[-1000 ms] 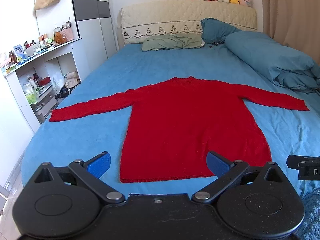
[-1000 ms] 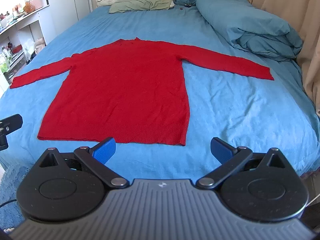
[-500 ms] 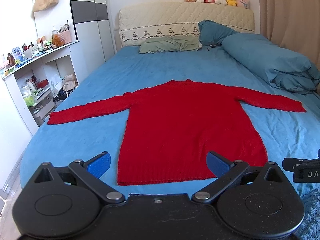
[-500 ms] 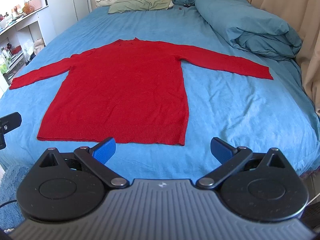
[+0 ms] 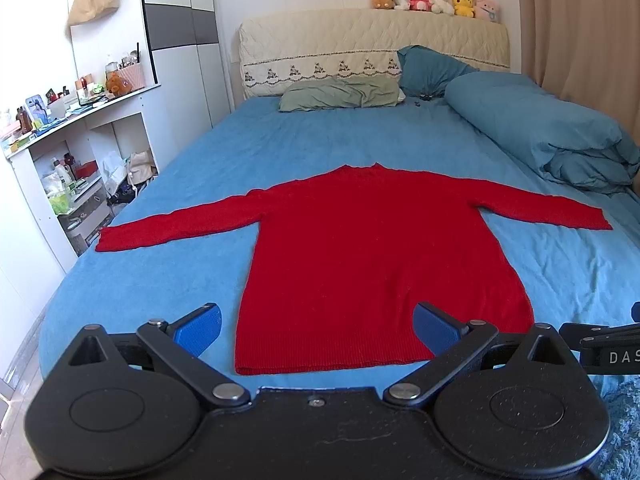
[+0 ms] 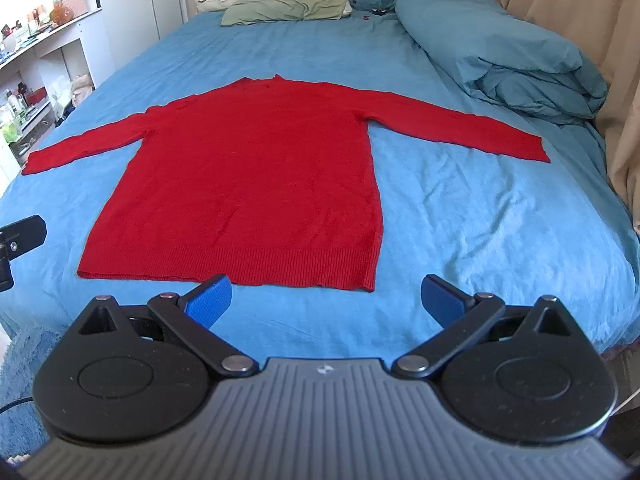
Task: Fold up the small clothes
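Observation:
A red long-sleeved sweater point(image 5: 372, 248) point(image 6: 256, 176) lies flat on the blue bed point(image 5: 248, 148) point(image 6: 480, 216), both sleeves spread out to the sides, hem toward me. My left gripper point(image 5: 316, 326) hovers open just short of the hem, its blue pads point(image 5: 198, 326) wide apart and holding nothing. Over the bed's near edge my right gripper point(image 6: 326, 302) is open too, in front of the hem's right half, with nothing between its pads point(image 6: 210, 300). Part of the other gripper shows at the edge of each view.
A rolled blue duvet point(image 5: 536, 128) point(image 6: 508, 48) lies along the bed's right side, pillows point(image 5: 344, 94) by the headboard. White shelves with clutter point(image 5: 76, 160) stand to the left. A curtain point(image 6: 580, 32) hangs on the right. A fluffy blue rug point(image 6: 20, 364) lies below.
The left wrist view has tilted up slightly, so the sweater sits a little lower in frame. The right gripper has barely moved. Both stay open.

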Demonstrator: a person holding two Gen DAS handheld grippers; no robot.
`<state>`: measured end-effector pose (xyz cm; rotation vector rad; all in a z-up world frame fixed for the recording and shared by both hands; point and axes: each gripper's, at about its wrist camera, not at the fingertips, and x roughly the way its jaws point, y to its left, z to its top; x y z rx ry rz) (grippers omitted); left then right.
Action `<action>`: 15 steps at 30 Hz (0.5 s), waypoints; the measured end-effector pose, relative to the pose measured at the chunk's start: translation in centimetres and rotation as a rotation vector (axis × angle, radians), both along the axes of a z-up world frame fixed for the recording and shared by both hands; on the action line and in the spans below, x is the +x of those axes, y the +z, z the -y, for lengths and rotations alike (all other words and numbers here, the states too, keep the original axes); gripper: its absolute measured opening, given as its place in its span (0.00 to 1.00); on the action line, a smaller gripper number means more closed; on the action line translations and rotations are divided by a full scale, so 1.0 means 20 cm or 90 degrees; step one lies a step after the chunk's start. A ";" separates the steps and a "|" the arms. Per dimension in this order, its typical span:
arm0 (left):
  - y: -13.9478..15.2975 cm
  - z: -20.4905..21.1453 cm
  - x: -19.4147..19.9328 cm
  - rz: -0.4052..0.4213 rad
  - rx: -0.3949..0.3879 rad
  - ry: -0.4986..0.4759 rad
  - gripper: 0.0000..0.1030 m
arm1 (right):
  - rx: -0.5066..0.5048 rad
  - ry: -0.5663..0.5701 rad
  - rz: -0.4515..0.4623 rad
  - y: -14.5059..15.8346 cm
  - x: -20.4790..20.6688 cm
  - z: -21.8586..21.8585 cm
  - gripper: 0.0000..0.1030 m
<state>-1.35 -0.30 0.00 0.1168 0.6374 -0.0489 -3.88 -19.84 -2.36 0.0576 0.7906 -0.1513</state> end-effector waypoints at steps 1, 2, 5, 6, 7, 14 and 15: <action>0.00 0.00 0.00 0.000 0.001 0.000 1.00 | 0.000 0.000 0.000 0.00 0.00 0.00 1.00; 0.00 0.00 0.00 0.000 0.002 -0.001 1.00 | 0.001 -0.001 0.000 0.00 0.00 0.00 1.00; 0.00 0.00 -0.01 0.002 0.001 0.000 1.00 | 0.000 0.000 0.000 0.00 0.00 -0.01 1.00; 0.00 0.00 -0.01 0.002 0.001 0.000 1.00 | 0.000 0.000 0.000 0.00 0.00 0.00 1.00; 0.00 0.00 -0.01 0.002 0.001 0.000 1.00 | 0.000 -0.001 -0.001 0.00 0.00 -0.01 1.00; 0.01 0.00 -0.02 0.008 0.005 -0.002 1.00 | 0.001 0.000 -0.001 0.00 0.00 -0.01 1.00; 0.01 0.00 -0.02 0.007 0.006 -0.002 1.00 | 0.001 0.000 0.000 0.00 0.00 -0.01 1.00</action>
